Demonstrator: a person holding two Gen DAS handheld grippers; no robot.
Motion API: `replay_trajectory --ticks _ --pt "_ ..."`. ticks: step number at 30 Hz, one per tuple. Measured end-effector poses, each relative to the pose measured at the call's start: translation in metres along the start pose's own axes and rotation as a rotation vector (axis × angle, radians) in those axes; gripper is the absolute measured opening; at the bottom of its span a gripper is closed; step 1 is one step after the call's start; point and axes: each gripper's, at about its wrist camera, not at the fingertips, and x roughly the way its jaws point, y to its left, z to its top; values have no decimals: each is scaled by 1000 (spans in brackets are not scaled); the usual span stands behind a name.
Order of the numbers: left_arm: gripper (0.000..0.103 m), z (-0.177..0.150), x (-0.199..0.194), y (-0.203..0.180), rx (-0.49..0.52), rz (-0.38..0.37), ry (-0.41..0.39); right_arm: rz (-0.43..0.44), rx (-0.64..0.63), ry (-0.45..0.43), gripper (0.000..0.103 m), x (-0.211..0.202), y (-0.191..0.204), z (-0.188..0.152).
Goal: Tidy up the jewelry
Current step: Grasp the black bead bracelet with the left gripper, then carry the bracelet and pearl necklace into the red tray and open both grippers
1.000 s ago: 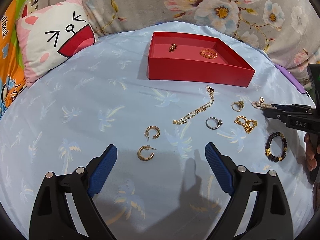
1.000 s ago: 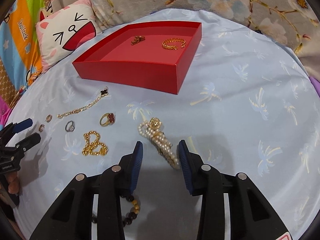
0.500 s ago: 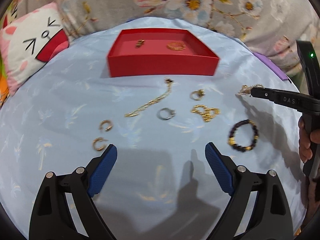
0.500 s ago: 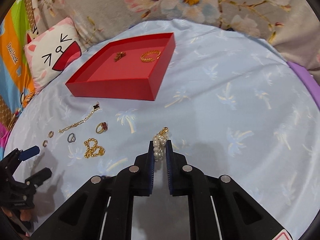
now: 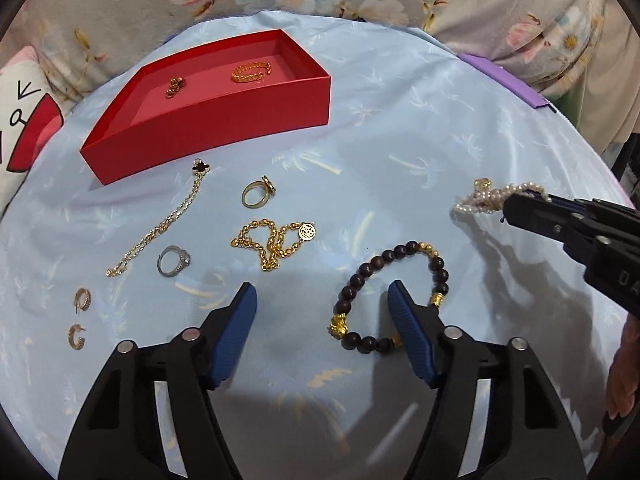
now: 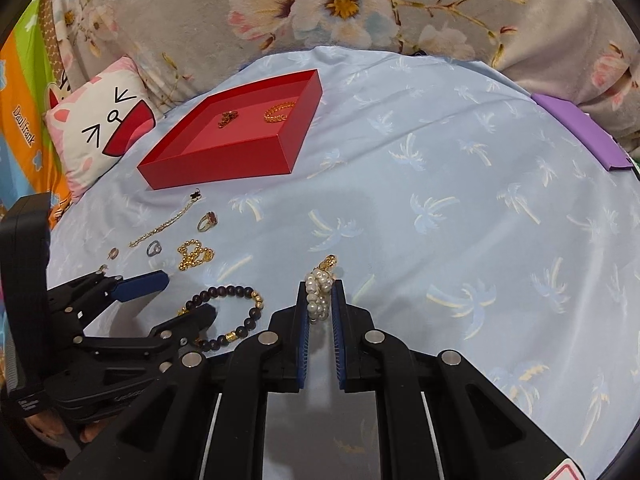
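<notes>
Red and shallow, the tray (image 5: 224, 120) is already holding two gold pieces, so the sorting is barely begun. The right gripper (image 6: 320, 300) is clamping the pearl bracelet (image 6: 319, 294) above the blue sheet (image 6: 440, 184), well apart from the tray. The left gripper (image 5: 322, 312), jaws just narrowing but pressing nothing, is straddling one side of the dark bead bracelet (image 5: 394, 296). Waiting on the sheet are a gold chain (image 5: 160, 224), two rings (image 5: 256, 194), a gold charm bracelet (image 5: 272, 240) and two hoop earrings (image 5: 80, 316).
</notes>
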Motion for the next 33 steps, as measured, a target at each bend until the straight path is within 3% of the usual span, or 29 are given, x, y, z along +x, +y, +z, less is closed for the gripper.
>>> replay_trajectory --ticks 4,6,8,9,14,20,26,33 --pt "47 3 0 1 0 19 -7 17 10 7 10 4 -4 -1" --pt "26 3 -1 0 4 22 -18 24 18 11 10 6 -7 -1" --pt "19 3 -2 2 10 17 -17 24 26 11 10 7 -10 -1" --pt "10 3 -2 2 12 10 -17 26 29 11 10 7 -10 -1" --pt "7 3 -7 6 -8 -68 -4 31 36 1 10 4 -11 1" --pt "7 10 -31 16 -19 -113 -44 61 15 -37 10 -14 0 9" --pt "7 34 -63 41 -24 -121 -112 67 -65 -79 10 -29 23 37" --pt "7 97 -98 94 -52 -59 -260 83 -150 -171 9 -25 53 101"
